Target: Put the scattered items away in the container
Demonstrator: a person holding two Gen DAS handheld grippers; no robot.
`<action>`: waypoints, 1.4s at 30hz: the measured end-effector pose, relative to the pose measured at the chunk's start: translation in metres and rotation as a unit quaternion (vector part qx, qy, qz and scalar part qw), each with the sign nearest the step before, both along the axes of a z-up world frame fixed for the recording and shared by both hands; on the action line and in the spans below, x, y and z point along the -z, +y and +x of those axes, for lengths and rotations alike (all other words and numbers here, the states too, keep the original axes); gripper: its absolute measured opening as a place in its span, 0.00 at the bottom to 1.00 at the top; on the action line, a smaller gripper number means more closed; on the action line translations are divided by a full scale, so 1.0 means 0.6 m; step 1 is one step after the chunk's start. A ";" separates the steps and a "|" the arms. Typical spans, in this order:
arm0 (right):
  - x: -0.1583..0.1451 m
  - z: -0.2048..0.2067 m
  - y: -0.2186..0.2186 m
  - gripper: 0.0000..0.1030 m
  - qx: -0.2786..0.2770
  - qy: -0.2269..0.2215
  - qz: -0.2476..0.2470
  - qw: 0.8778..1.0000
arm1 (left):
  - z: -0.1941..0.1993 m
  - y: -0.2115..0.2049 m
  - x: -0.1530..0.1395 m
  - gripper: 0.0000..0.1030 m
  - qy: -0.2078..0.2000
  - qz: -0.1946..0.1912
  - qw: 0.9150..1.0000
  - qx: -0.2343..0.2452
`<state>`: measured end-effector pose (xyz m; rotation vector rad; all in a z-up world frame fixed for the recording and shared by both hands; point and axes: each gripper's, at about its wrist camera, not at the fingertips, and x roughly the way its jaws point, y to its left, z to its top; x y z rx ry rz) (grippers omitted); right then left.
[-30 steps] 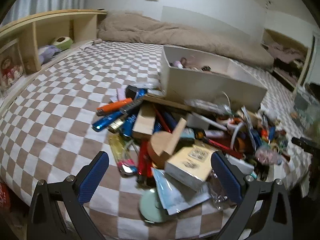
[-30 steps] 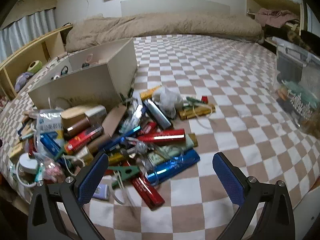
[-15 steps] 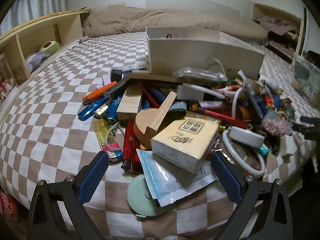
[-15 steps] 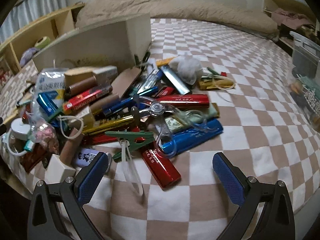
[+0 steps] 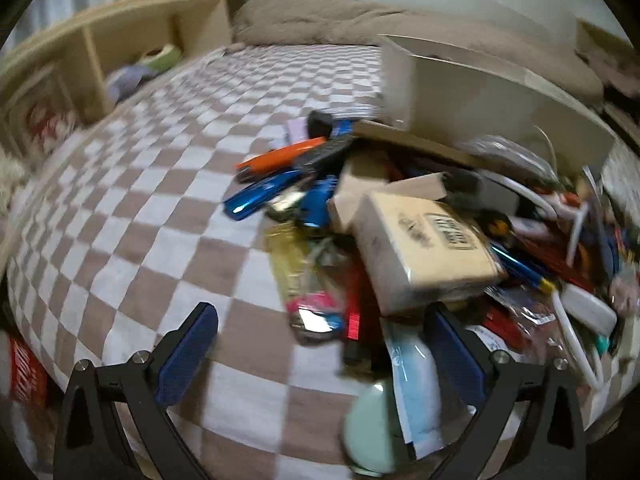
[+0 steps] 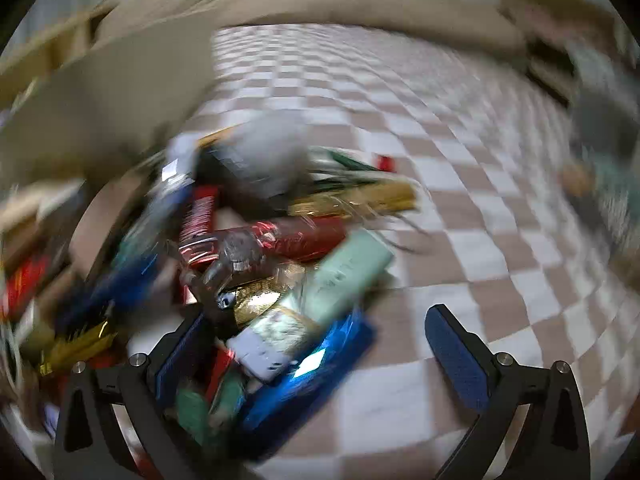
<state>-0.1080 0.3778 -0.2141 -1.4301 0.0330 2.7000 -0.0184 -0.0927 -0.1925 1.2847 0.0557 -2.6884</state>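
Both sets of tongs are spread wide with nothing between them, the left tongs [image 5: 320,340] low over the near edge of the clutter pile [image 5: 420,232] by a yellow lighter [image 5: 292,268] and a tan box [image 5: 424,248], the right tongs [image 6: 316,344] straddling a blue lighter [image 6: 308,380], which looks like lining up a first pick. The pile lies on the checkered bed [image 5: 160,208] right against the cream container [image 5: 480,96] (its opening faces up behind the heap), so carries will be short. Bare bedding lies left of the pile in the left view and right of it in the right view, while the bed's front edge sits just under both tongs, so anything nudged forward may fall.
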 end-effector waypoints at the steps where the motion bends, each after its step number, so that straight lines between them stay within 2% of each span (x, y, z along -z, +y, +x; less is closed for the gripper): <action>1: -0.002 -0.003 0.019 1.00 0.019 0.001 -0.013 1.000 | -0.001 -0.009 -0.001 1.00 0.001 0.004 1.000 -0.008; 4: -0.009 0.002 0.049 1.00 0.050 0.005 -0.023 0.999 | 0.005 -0.019 -0.011 1.00 0.009 0.008 1.000 -0.013; 6: -0.016 0.012 0.055 1.00 0.049 0.010 -0.026 0.998 | 0.016 -0.015 -0.024 1.00 0.022 0.028 0.999 0.011; 8: -0.025 0.023 0.053 1.00 0.047 0.015 -0.014 0.999 | 0.031 0.002 -0.039 1.00 0.036 0.052 0.996 0.063; 11: -0.046 0.041 0.059 1.00 0.043 0.032 -0.026 0.998 | 0.058 0.048 -0.056 1.00 0.050 0.036 0.989 0.135; 14: -0.074 0.070 0.057 1.00 0.041 0.058 -0.054 0.996 | 0.072 0.083 -0.047 1.00 0.017 0.024 0.979 0.200; 16: -0.089 0.077 0.038 1.00 0.026 0.070 -0.058 0.996 | 0.071 0.093 -0.034 1.00 -0.008 -0.001 0.976 0.217; 17: -0.092 0.076 0.026 1.00 0.017 0.074 -0.055 0.996 | 0.072 0.097 -0.025 1.00 -0.017 -0.022 0.976 0.216; 21: -0.104 0.083 -0.033 1.00 -0.041 0.087 -0.032 0.995 | 0.059 0.096 -0.006 1.00 -0.041 -0.042 0.979 0.197; 24: -0.104 0.099 -0.076 1.00 -0.087 0.086 -0.031 0.992 | 0.051 0.091 0.009 1.00 -0.051 -0.083 0.980 0.174; 25: -0.103 0.103 -0.093 1.00 -0.106 0.085 -0.035 0.990 | 0.047 0.089 0.014 1.00 -0.057 -0.086 0.980 0.169; 28: -0.104 0.119 -0.141 1.00 -0.153 0.083 -0.046 0.984 | 0.044 0.073 0.020 1.00 -0.065 -0.061 0.983 0.161; 31: -0.104 0.133 -0.199 1.00 -0.211 0.079 -0.049 0.973 | 0.040 0.056 0.020 1.00 -0.068 -0.051 0.987 0.138; 36: -0.098 0.163 -0.307 1.00 -0.312 0.073 -0.014 0.947 | 0.034 0.032 0.020 1.00 -0.067 -0.050 0.991 0.108; 42: -0.086 0.174 -0.411 1.00 -0.374 0.085 0.020 0.923 | 0.023 0.000 0.015 1.00 -0.064 -0.076 0.993 0.062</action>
